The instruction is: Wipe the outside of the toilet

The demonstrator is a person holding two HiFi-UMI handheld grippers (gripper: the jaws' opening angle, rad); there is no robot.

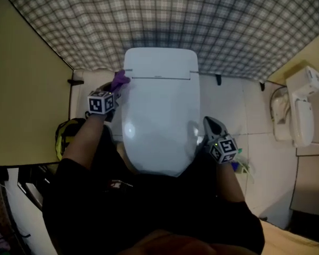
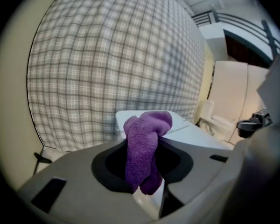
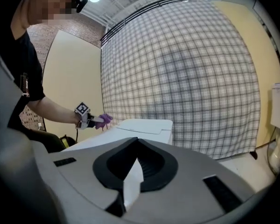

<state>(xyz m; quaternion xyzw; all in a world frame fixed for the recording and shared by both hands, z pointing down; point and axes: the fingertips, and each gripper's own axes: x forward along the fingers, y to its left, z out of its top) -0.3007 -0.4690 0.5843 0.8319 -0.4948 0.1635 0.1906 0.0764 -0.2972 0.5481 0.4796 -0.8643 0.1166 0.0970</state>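
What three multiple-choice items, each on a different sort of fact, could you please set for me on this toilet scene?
1. Where is the cloth?
A. at the toilet's rear corner, on the person's left
B. on the floor
C. at the lid's front edge

2. What colour is the cloth?
A. white
B. purple
C. yellow

3. How is the left gripper?
A. open and empty
B. shut on the cloth
C. laid down on the lid

Answers:
1 A: the head view shows it beside the tank's left edge.
2 B: it is plainly purple in both gripper views.
3 B: its fingers pinch the cloth in the left gripper view.
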